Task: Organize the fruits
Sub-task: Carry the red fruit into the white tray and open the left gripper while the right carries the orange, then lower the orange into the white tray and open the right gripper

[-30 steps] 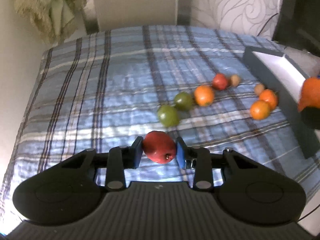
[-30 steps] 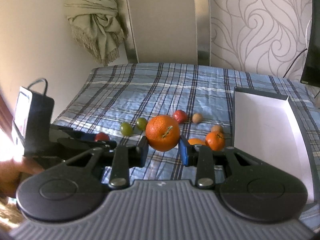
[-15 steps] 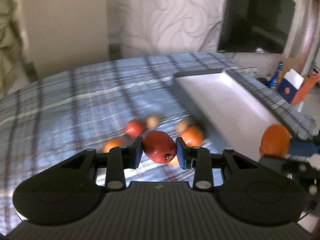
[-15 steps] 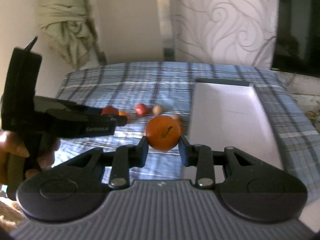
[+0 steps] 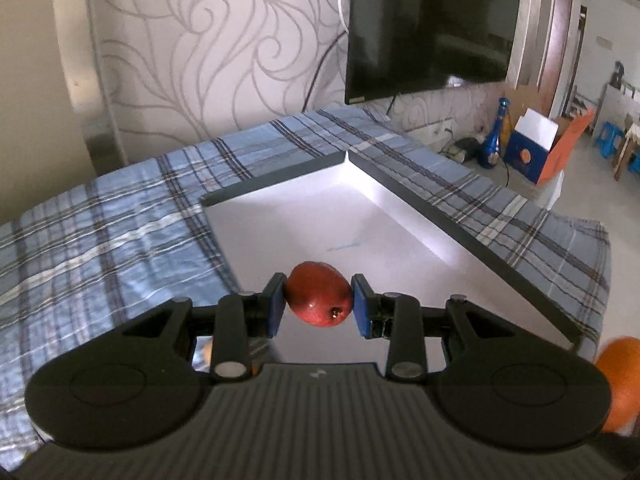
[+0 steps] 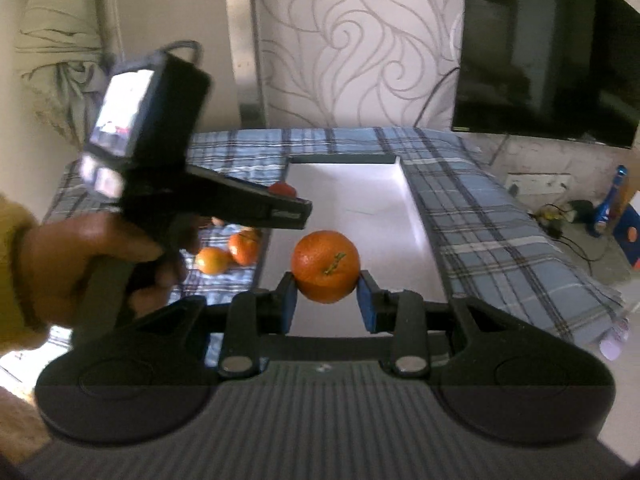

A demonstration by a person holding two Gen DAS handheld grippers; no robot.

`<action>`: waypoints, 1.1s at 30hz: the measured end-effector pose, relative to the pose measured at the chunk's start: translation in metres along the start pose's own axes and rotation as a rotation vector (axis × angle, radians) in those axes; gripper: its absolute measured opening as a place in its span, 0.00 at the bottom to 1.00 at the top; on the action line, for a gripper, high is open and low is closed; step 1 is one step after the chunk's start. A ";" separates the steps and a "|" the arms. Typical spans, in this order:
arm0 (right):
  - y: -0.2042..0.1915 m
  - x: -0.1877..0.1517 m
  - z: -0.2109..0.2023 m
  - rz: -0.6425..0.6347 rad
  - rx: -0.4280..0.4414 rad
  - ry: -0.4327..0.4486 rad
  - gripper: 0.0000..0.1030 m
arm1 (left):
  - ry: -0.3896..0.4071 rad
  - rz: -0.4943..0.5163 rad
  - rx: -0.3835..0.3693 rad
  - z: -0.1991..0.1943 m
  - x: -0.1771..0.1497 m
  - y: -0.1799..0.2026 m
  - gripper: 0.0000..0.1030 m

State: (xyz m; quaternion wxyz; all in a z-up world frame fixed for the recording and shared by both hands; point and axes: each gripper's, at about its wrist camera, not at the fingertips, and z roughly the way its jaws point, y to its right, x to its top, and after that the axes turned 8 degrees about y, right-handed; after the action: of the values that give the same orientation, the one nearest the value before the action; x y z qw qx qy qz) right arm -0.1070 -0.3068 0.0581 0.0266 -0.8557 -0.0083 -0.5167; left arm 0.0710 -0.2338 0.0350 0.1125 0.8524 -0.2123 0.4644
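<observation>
My left gripper [image 5: 319,307] is shut on a red apple [image 5: 319,300] and holds it over the near end of a white tray with dark rim [image 5: 400,216]. My right gripper [image 6: 326,298] is shut on an orange [image 6: 326,266] above the same tray's [image 6: 352,192] near end. In the right wrist view the left gripper [image 6: 286,196] reaches in from the left with the red apple [image 6: 282,189] at its tip. The held orange [image 5: 618,380] shows at the left wrist view's right edge. Two oranges [image 6: 230,256] lie on the checked cloth left of the tray.
The tray sits on a blue checked cloth [image 5: 100,232] covering the table. A black TV [image 5: 432,24] hangs on the patterned wall behind. Boxes and a blue bottle [image 5: 498,136] stand on the floor at the right. A cloth [image 6: 60,40] hangs at the back left.
Both grippers swung right from the loose fruit toward the tray and now hold their fruits over its near end. Grips are unchanged.
</observation>
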 end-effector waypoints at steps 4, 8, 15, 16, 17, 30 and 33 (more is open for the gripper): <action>0.002 -0.002 -0.002 0.003 -0.022 -0.014 0.34 | -0.027 0.018 0.000 0.022 -0.003 0.002 0.39; 0.002 -0.003 -0.001 0.008 -0.032 -0.025 0.34 | -0.042 0.018 0.011 0.030 -0.007 0.002 0.41; 0.000 -0.002 0.004 0.019 -0.029 -0.038 0.34 | -0.002 0.017 0.017 0.015 -0.007 -0.003 0.59; 0.000 -0.002 0.005 0.020 -0.028 -0.039 0.34 | 0.006 0.014 0.016 0.010 -0.007 -0.004 0.59; 0.000 -0.002 0.006 0.021 -0.027 -0.038 0.34 | 0.017 0.010 0.014 0.002 -0.006 -0.006 0.59; 0.011 0.003 0.051 0.062 -0.028 -0.058 0.35 | 0.048 -0.023 0.037 -0.095 -0.037 -0.031 0.64; 0.014 0.003 0.072 0.055 -0.033 -0.076 0.35 | 0.056 -0.018 0.060 -0.112 -0.046 -0.036 0.66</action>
State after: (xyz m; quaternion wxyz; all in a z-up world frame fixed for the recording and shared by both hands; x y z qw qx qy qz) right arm -0.0417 -0.3165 0.0266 0.0264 -0.8750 0.0229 -0.4828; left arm -0.0174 -0.1466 0.0578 0.0972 0.8439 -0.1874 0.4933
